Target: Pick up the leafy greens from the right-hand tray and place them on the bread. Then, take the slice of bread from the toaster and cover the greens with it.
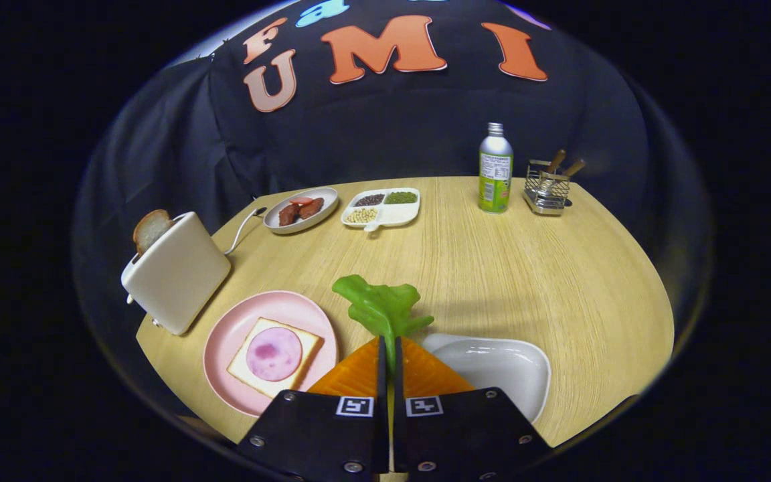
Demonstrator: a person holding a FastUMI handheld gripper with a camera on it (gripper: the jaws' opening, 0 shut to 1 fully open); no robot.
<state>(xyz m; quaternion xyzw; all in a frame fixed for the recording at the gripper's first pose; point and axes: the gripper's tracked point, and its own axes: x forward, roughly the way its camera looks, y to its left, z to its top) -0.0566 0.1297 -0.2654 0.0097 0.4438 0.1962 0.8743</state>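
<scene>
Gripper view: greens pinched above the table

At the far left a toaster (pixel 177 281) stands on the round wooden table (pixel 526 268), with a bread slice (pixel 151 229) poking out of its top. Next to it, a pink plate (pixel 225 341) holds bread with ham (pixel 274 355). In the middle, the gripper (pixel 389 351) is squeezed tight on the leafy greens (pixel 380 308). A white tray (pixel 499 365) sits to the right. Dark cloth hangs behind the table.
</scene>
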